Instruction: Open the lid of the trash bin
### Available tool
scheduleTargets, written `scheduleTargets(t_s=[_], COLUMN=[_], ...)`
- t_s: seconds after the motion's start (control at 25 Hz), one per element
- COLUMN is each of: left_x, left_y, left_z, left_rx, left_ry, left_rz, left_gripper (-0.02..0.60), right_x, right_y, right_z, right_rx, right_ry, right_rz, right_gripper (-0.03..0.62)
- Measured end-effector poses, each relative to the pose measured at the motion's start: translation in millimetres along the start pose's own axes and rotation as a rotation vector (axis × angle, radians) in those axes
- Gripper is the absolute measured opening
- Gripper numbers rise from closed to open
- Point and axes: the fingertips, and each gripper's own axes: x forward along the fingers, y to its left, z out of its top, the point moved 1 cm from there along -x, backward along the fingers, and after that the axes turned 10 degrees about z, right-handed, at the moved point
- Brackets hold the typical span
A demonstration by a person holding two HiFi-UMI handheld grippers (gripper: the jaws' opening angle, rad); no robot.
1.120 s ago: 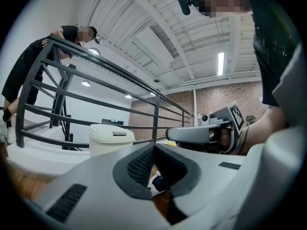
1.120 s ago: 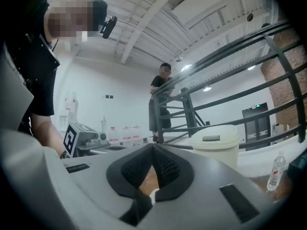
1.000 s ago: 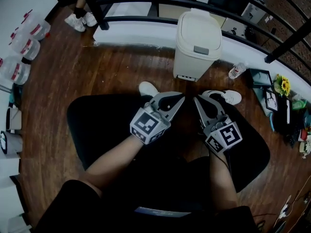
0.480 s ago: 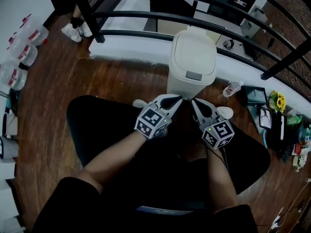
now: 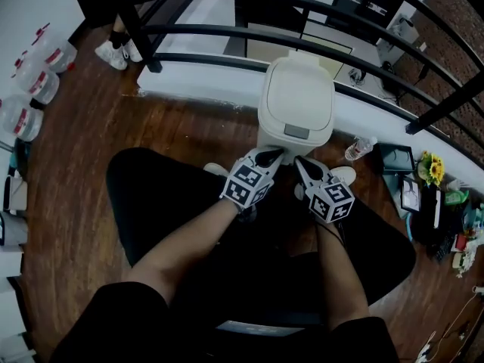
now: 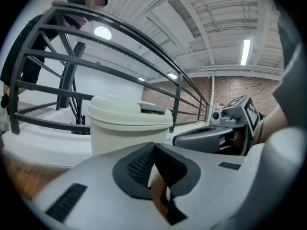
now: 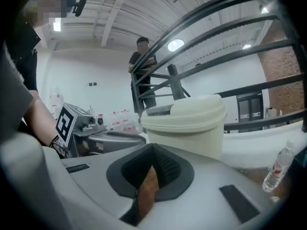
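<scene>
A cream trash bin [image 5: 296, 104] stands by the railing with its lid down and a grey push tab [image 5: 296, 132] on its front edge. My left gripper [image 5: 268, 157] is shut on nothing, its tips just short of the bin's front at the lower left. My right gripper [image 5: 305, 165] is also shut and empty, beside the left one below the bin's front. The left gripper view has the bin [image 6: 129, 123] straight ahead above my shut left gripper [image 6: 153, 164]. From the right gripper view, the bin [image 7: 184, 123] stands close behind my right gripper [image 7: 153, 169].
A black railing [image 5: 227, 32] and white ledge run behind the bin. A water bottle [image 5: 357, 148] lies to its right, with cluttered shelves [image 5: 435, 169] further right. Large water jugs [image 5: 34, 74] sit at the left. I stand on a black mat [image 5: 151, 195]. A person [image 7: 144, 71] leans on the railing.
I have stepped closer to the bin. Both grippers moved forward, and their tips now reach the bin's front. Both stay shut.
</scene>
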Motion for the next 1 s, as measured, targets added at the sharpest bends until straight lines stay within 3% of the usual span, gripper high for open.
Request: scheduleTargets(t_s=[0.28,0.52,0.76,1.0], left_x=[26.2,41.3,57.2,77.1], left_y=[15.3,21.7,35.0,43.9], left_z=[-40.0,-78.4,-113.4,-140.7], left_rx=[-0.068,-0.057,-0.061,-0.127], left_ry=[0.068,0.131,0.198,0.231], left_rz=[0.065,0.067,0.088,0.112], left_gripper=[0.040,0.040,0.040,0.040], right_x=[26.6,47.7,55.3,61.4], right_y=[-20.9,-34.9,-50.2,-72.1], right_z=[-36.6,-72.6,-94.9,-118.8], right_rx=[0.048,0.092,0.127,0.194], right_ry=[0.071,0.122,0.141,0.142], right_rz=[-0.019,-0.033,-0.050,-0.081], right_gripper=[0.017,0.017,0.017,0.017])
